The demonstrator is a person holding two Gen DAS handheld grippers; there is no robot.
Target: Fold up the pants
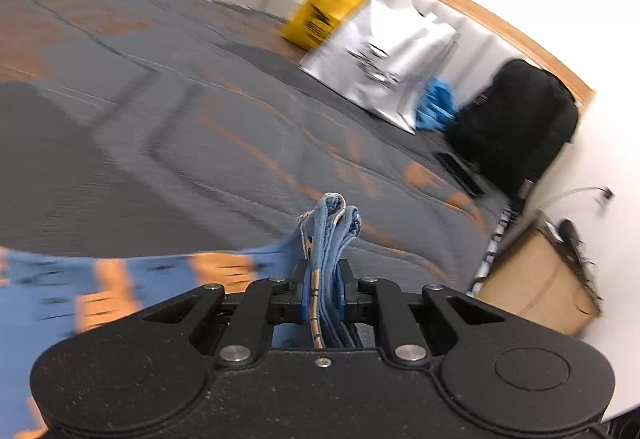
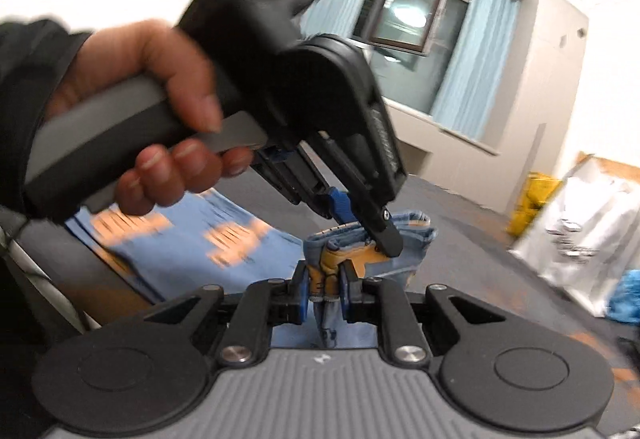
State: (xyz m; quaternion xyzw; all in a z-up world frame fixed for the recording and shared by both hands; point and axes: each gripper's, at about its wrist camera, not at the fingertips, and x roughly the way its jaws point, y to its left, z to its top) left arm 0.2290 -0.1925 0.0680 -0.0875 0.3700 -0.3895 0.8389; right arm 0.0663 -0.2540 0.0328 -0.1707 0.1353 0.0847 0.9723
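The pants (image 1: 328, 235) are light blue denim with orange patches. My left gripper (image 1: 324, 291) is shut on a bunched edge of them, lifted above a grey and orange bedspread (image 1: 160, 99). The rest of the fabric trails off to the lower left. In the right wrist view, my right gripper (image 2: 324, 295) is shut on another bunched part of the pants (image 2: 408, 243), showing an orange lining. The left gripper (image 2: 372, 231), held in a hand, grips the same bundle just above and beyond the right one.
A yellow bag (image 1: 320, 15), a silver foil bag (image 1: 384, 59), blue cloth (image 1: 436, 107) and a black backpack (image 1: 516, 123) stand along the wooden headboard. A cardboard box (image 1: 536, 279) sits beside the bed. A window with blue curtains (image 2: 472, 51) is behind.
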